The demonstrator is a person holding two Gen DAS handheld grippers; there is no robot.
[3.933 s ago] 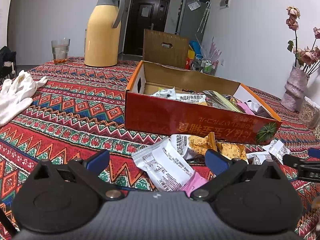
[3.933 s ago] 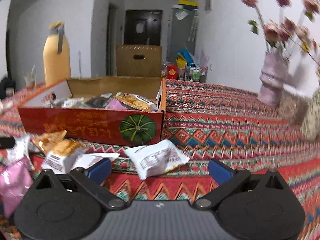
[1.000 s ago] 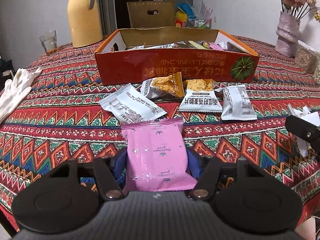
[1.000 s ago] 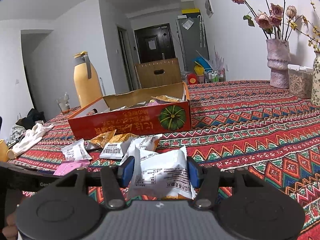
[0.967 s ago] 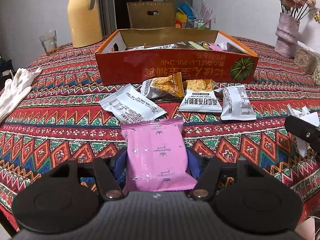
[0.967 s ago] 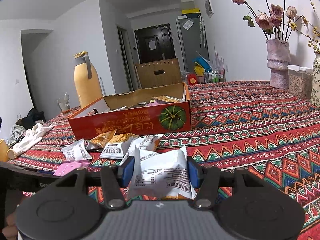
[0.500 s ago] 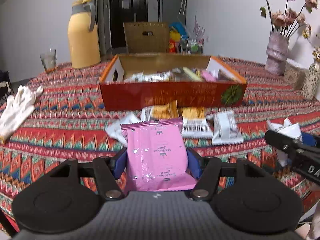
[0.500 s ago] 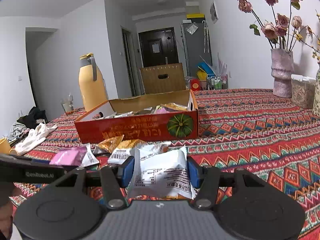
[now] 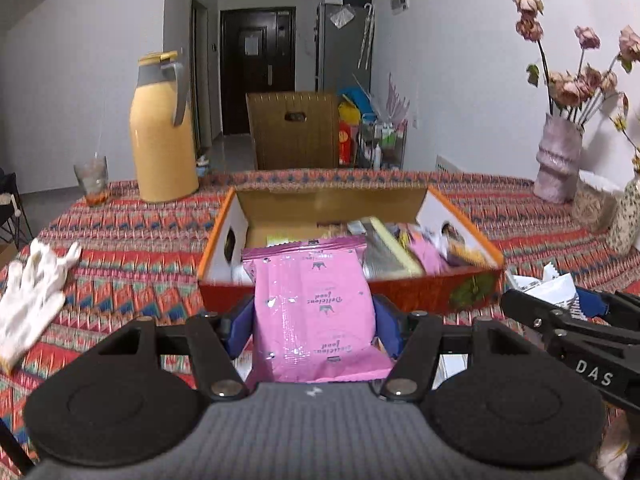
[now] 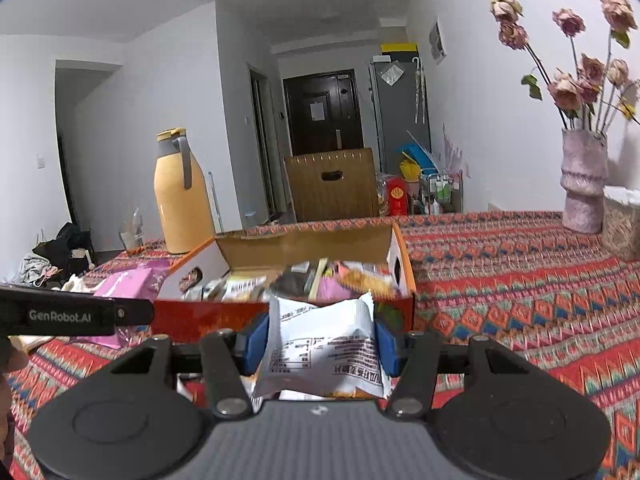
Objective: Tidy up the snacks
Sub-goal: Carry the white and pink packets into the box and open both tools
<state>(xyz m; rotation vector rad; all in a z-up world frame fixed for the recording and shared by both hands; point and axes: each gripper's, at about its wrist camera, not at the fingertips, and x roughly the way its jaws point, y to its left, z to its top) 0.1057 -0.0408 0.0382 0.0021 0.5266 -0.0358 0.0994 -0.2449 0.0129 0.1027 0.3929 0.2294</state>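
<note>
My left gripper (image 9: 314, 320) is shut on a pink snack packet (image 9: 312, 312) and holds it raised in front of the red cardboard box (image 9: 420, 292), which holds several snack packets. My right gripper (image 10: 320, 338) is shut on a white snack packet (image 10: 324, 340), raised before the same box (image 10: 192, 318). The right gripper with its white packet (image 9: 548, 286) shows at the right of the left wrist view. The left gripper's pink packet (image 10: 132, 282) shows at the left of the right wrist view.
A yellow thermos jug (image 9: 162, 140) and a glass (image 9: 92, 180) stand at the back left of the patterned tablecloth. White gloves (image 9: 32, 284) lie at the left. A vase with dried roses (image 9: 558, 164) and jars stand at the right. A wooden chair (image 9: 294, 136) is behind the table.
Both grippers have risen and moved toward the box with their packets held. The loose packets on the cloth in front of the box have dropped out of sight below.
</note>
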